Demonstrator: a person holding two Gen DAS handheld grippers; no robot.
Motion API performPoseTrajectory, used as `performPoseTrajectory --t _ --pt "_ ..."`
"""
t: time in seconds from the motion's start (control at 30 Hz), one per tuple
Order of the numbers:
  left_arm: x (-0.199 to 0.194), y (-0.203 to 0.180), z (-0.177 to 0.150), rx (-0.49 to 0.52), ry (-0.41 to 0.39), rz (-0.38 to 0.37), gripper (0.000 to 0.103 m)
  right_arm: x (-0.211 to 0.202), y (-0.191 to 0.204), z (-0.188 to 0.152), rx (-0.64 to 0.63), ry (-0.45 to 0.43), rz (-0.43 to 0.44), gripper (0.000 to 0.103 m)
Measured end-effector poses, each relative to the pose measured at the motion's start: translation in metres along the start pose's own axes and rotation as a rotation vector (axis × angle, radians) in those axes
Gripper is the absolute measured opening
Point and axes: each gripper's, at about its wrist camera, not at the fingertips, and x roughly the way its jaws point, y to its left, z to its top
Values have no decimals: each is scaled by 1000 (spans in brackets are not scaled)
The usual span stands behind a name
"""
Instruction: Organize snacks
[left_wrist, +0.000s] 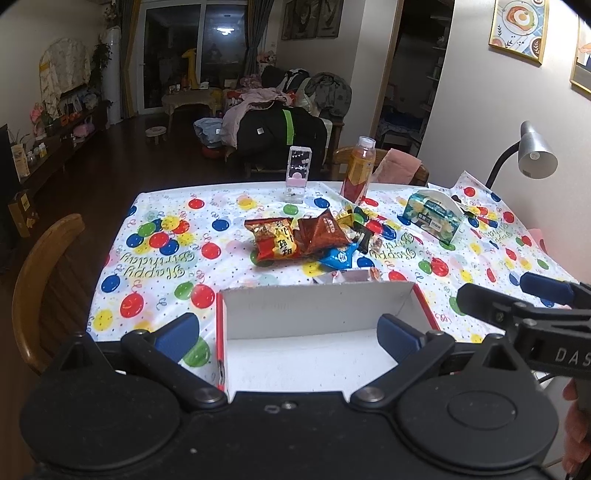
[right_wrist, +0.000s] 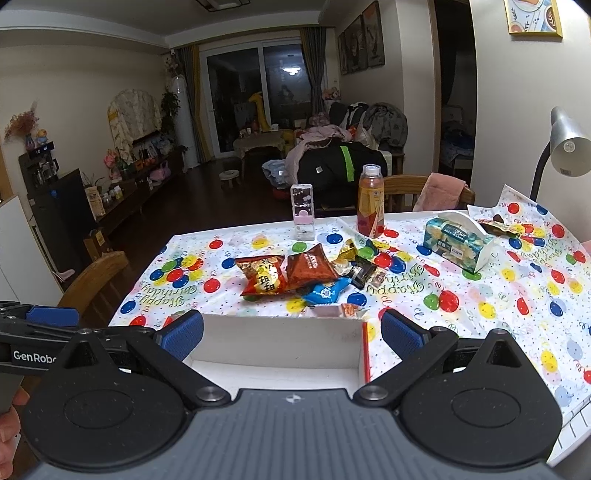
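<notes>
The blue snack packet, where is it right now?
The blue snack packet lies mid-table in both views, at the snack pile's near edge, just right of the red chip bag and beyond the white box.

Dim indoor light, bright overhead on the tablecloth (left_wrist: 162, 258); strong fisheye bending, dark corners.

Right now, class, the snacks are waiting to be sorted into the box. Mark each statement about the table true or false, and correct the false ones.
1. The white box holds no snacks. True.
2. The left gripper grips a snack packet. False: its jaws stand open, with nothing between them.
3. The juice bottle stands upright behind the snack pile. True.
4. The tissue box sits left of the snacks. False: it sits to their right.
5. The right gripper has its jaws open. True.
6. The tablecloth is plain white. False: it is printed with coloured balloons.
</notes>
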Motion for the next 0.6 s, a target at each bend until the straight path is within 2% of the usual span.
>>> performPoseTrajectory --t 0.2,0.47,0.6 --pt "20 -7 16 33 2 12 102 23 -26 19 -26 36 39 103" --pt "54 -5 35 39 25 45 102 65 -77 45 -19 128 38 103" --pt "71 -6 45 49 42 37 102 87 -94 55 -11 187 51 102"
